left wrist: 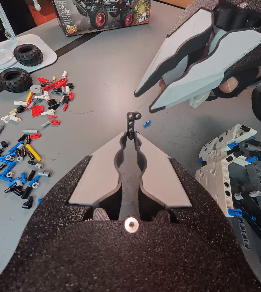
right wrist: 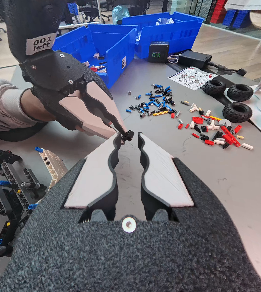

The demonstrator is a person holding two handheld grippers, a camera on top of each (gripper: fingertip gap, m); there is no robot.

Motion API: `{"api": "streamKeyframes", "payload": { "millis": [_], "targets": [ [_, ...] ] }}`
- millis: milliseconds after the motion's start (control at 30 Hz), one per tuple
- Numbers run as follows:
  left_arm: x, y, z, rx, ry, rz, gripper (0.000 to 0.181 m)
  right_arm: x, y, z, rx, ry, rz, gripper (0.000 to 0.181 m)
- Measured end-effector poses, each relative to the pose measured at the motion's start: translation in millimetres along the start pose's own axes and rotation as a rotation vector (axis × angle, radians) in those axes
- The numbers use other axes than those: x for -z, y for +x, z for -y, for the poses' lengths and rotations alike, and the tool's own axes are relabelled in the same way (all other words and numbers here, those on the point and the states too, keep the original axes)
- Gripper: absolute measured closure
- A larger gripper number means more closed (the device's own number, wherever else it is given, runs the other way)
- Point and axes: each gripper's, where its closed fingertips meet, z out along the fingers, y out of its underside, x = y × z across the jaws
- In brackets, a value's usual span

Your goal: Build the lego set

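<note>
My left gripper is shut on a black L-shaped beam and holds it upright above the grey table. In the right wrist view that gripper comes in from the left with the beam at its tips. My right gripper is open and empty, its left fingertip right beside the beam. In the left wrist view it hovers at the upper right. A loose blue pin lies on the table just right of the beam. The half-built white and black model stands at the right.
Loose red, blue, black and white parts are scattered at the left. Black tyres lie by a white tray. The set's box stands at the back. Blue bins, a sticker sheet and a black device sit beyond. My hands' fingertips stand some 4 centimetres from each other.
</note>
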Motion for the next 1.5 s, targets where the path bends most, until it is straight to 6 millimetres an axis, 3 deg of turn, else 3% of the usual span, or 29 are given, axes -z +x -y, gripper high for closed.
{"api": "streamKeyframes", "payload": {
  "millis": [267,367,433,600,767,900,1067,1267,1433,1500],
  "targets": [
    [2.7,10.6,3.4,-0.047,0.018,-0.026,0.172,-8.4,-4.3,-10.3,-0.099,-0.028,0.093,0.172],
    [10.6,31.1,10.7,-0.006,0.083,-0.236,0.164,2.4,-10.7,-3.4,-0.160,0.021,0.213,0.174],
    [22.0,42.2,20.0,0.150,0.135,-0.428,0.158,11.8,-14.0,1.0,-0.168,0.054,0.284,0.174],
    [45.3,40.9,41.3,0.534,0.240,-0.758,0.157,30.2,-29.8,10.2,-0.188,0.126,0.448,0.174],
    [52.1,65.9,44.7,0.523,0.217,-0.892,0.158,34.3,-47.8,17.4,-0.198,0.148,0.538,0.174],
    [48.9,72.5,43.5,0.501,0.199,-0.875,0.173,35.5,-55.4,22.4,-0.201,0.161,0.570,0.174],
    [45.2,60.2,48.2,0.655,0.237,-0.856,0.174,31.5,-43.1,25.9,-0.105,0.166,0.427,0.172],
    [43.6,52.5,55.7,0.818,0.297,-0.861,0.174,32.5,-38.9,22.6,0.367,0.004,0.073,0.142],
    [41.9,51.9,59.9,0.887,0.328,-0.856,0.175,21.0,-38.5,23.7,0.556,-0.044,-0.120,0.141],
    [41.5,52.2,59.2,0.899,0.329,-0.853,0.175,19.0,-36.9,24.0,0.602,-0.050,-0.159,0.148]
  ]
}}
